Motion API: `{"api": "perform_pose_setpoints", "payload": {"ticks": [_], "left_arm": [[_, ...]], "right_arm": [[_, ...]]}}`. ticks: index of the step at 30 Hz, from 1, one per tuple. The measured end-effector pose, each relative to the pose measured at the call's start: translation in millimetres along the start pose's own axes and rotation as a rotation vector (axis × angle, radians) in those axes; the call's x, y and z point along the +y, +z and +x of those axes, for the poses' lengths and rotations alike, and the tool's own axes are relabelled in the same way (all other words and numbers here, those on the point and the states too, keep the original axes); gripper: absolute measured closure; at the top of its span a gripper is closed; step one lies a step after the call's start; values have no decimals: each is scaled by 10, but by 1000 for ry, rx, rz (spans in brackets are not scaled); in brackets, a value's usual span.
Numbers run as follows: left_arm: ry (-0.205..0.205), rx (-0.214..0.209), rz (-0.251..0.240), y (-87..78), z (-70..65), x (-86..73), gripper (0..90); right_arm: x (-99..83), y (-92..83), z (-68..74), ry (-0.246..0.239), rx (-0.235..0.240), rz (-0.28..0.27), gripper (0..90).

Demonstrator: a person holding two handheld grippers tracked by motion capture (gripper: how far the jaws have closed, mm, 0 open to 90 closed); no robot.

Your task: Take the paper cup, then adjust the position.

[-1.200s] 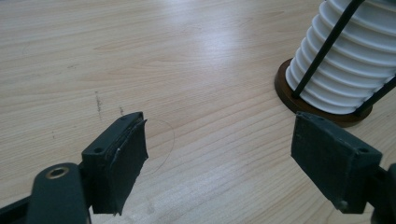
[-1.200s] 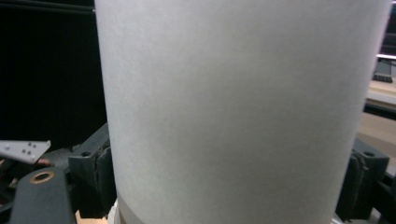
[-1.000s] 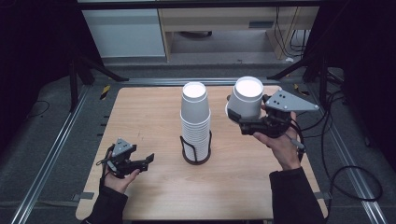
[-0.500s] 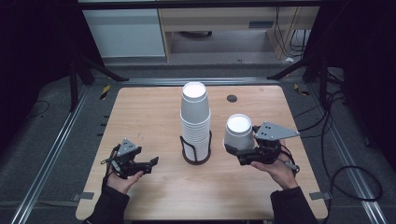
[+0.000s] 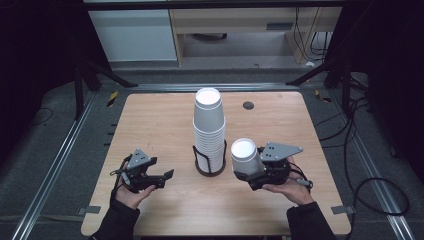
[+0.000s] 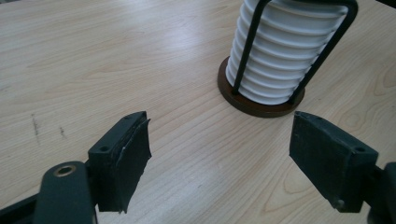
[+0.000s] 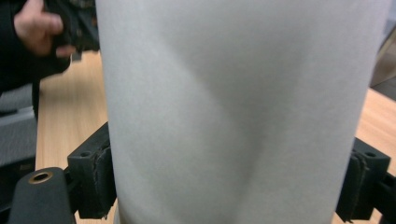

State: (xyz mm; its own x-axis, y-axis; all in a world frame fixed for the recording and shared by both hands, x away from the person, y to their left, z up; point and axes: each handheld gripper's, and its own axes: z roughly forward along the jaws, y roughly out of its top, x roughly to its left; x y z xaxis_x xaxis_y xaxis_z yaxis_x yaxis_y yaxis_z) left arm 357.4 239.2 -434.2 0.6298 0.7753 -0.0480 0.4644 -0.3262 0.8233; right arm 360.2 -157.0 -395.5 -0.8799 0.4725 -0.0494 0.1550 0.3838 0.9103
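A tall stack of white paper cups (image 5: 209,127) stands in a black wire holder with a round brown base (image 5: 210,169) at the table's middle; its ribbed lower rims (image 6: 282,56) fill the upper right of the left gripper view. My right gripper (image 5: 250,172) is shut on a single white cup (image 5: 244,156), held upright just right of the stack; the cup's wall (image 7: 233,107) sits between both black pads. My left gripper (image 5: 162,177) rests open on the left near the table's front, jaws wide apart over bare wood (image 6: 219,154).
The wooden table (image 5: 150,120) has a small dark round hole (image 5: 248,105) at the back right. Metal rails run along both sides, and cables lie on the floor to the right. A white cabinet and shelves stand behind the table.
My right gripper has carried the single cup down and toward the front, from high at the back right to just beside the stack's base. The left gripper has barely moved.
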Motion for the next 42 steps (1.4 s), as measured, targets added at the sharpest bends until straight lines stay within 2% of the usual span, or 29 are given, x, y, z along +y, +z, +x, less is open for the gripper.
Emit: {"api": "perform_pose_setpoints", "payload": {"ticks": [4, 9, 10, 12, 13, 18, 22, 23, 24, 30, 42], "left_arm": [[20, -22, 4, 16, -54, 16, 198], [47, -52, 7, 6, -108, 34, 200], [56, -69, 1, -7, -134, 51, 201], [70, -81, 3, -17, -147, 62, 207], [80, -89, 2, -24, -162, 69, 213], [107, -150, -3, -36, -242, 104, 215], [128, -218, -6, -44, -331, 140, 211], [128, -218, -6, -44, -331, 140, 211], [141, -247, -4, -53, -369, 159, 211], [186, -290, 4, -57, -463, 191, 201], [197, -387, 23, -26, -582, 244, 161]], "right_arm": [[-54, 102, 29, -21, 44, 52, 142], [-88, 194, 52, -38, 71, 98, 142], [-107, 256, 69, -50, 88, 129, 142], [-114, 278, 76, -55, 94, 136, 142], [-138, 342, 92, -68, 113, 166, 142], [-174, 435, 132, -95, 139, 205, 143], [-174, 501, 180, -115, 173, 217, 144], [-171, 508, 186, -118, 180, 217, 144], [-167, 516, 196, -124, 185, 217, 144], [-156, 597, 244, -157, 215, 241, 144], [-120, 798, 345, -214, 272, 289, 144]]}}
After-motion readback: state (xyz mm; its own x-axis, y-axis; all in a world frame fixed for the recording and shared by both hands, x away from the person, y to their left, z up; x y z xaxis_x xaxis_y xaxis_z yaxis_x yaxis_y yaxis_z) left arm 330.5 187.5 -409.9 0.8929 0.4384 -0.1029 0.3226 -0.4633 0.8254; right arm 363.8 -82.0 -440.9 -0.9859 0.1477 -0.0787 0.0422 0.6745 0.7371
